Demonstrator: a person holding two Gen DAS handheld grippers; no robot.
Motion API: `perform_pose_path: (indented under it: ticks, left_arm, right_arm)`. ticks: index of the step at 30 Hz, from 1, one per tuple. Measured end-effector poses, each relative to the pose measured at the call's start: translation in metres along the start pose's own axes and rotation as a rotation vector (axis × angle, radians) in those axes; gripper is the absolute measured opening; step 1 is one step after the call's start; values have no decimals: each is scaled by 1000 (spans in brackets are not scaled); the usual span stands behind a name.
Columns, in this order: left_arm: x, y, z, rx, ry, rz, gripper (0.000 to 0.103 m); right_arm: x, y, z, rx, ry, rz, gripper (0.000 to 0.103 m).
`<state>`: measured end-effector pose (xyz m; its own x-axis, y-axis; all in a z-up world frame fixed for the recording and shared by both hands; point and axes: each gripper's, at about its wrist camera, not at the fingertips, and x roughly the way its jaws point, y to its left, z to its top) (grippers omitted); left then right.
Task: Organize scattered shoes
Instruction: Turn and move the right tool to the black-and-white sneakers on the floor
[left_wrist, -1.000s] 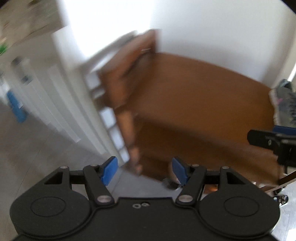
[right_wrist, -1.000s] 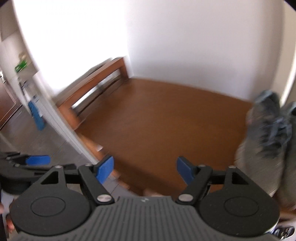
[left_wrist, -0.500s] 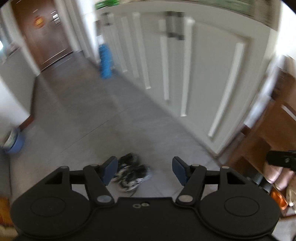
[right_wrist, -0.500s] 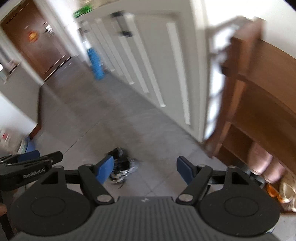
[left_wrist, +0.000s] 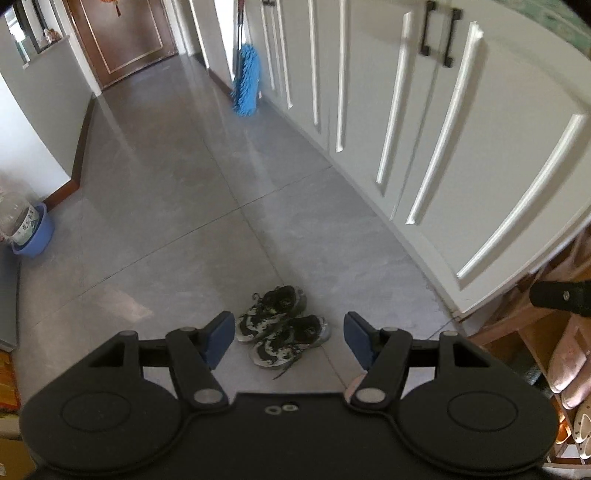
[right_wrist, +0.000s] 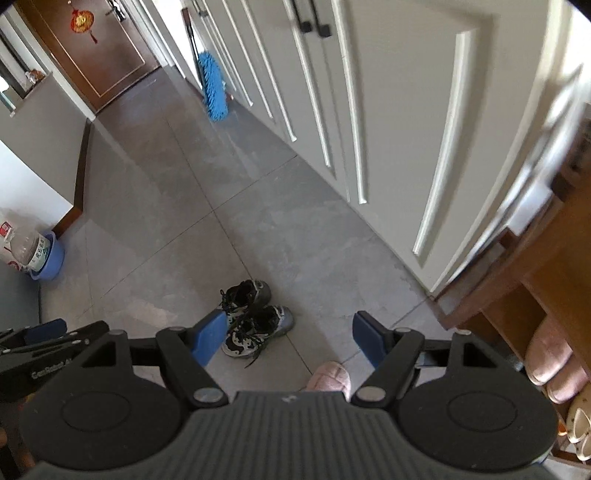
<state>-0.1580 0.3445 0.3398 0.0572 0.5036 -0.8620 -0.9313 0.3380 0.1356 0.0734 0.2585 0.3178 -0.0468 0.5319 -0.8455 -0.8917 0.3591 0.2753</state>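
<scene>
A pair of black and grey sneakers (left_wrist: 282, 325) lies on the grey tile floor, side by side; it also shows in the right wrist view (right_wrist: 255, 317). My left gripper (left_wrist: 290, 339) is open and empty, held above the floor with the sneakers showing between its fingers. My right gripper (right_wrist: 290, 338) is open and empty, above the floor just right of the sneakers. A pink slipper (right_wrist: 330, 376) shows under the right gripper. A wooden shoe rack (right_wrist: 532, 306) at the right holds pink slippers (right_wrist: 546, 358).
White cabinet doors (left_wrist: 461, 129) line the right side of the hallway. A blue mop (left_wrist: 245, 85) leans against them far off. A blue basin (left_wrist: 35, 236) with a large water bottle (right_wrist: 31, 247) stands at the left wall. A brown door (left_wrist: 122, 33) closes the hallway.
Both grippers have swung from the wooden shoe rack top, where grey sneakers stand, leftward and down to the hallway floor. The black and grey sneakers have come into view. Both stay open.
</scene>
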Motion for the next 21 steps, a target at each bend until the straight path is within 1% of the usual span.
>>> perform_pose_path:
  ticks: [1, 2, 4, 5, 6, 8, 9, 11, 13, 16, 18, 19, 21]
  left_arm:
    - [3, 5, 7, 11, -2, 7, 65]
    - [4, 11, 23, 18, -11, 29, 65]
    - [4, 18, 35, -4, -27, 39, 65]
    - [4, 25, 46, -33, -38, 47, 65]
    - [4, 29, 54, -55, -40, 55, 65]
    - [7, 36, 67, -65, -36, 56, 65]
    - [9, 39, 73, -67, -34, 56, 65]
    - [13, 43, 81, -32, -33, 49, 65]
    - [19, 45, 88, -3, -31, 42, 65]
    - [35, 54, 101, 38, -27, -4, 65]
    - [47, 61, 112, 105, -31, -47, 65]
    - [52, 63, 113, 127, -35, -60, 65]
    - [61, 76, 122, 207, -48, -106, 65]
  right_arm:
    - [3, 4, 11, -7, -6, 5, 78]
    - [7, 9, 24, -19, -13, 10, 78]
    - [17, 19, 53, -56, -18, 29, 78]
    - [22, 23, 64, -76, -21, 35, 78]
    - [25, 26, 72, -90, -25, 37, 78]
    - [32, 42, 100, -136, -45, 50, 78]
    - [33, 46, 110, -139, -63, 52, 78]
    - [36, 53, 125, -135, -91, 54, 78]
    - [40, 58, 133, -105, -99, 37, 78]
    - [46, 60, 134, -33, -99, 0, 78]
    - [49, 61, 130, 12, -99, -27, 78]
    - [52, 62, 124, 55, -100, -64, 78]
    - [55, 65, 113, 145, -95, -127, 78]
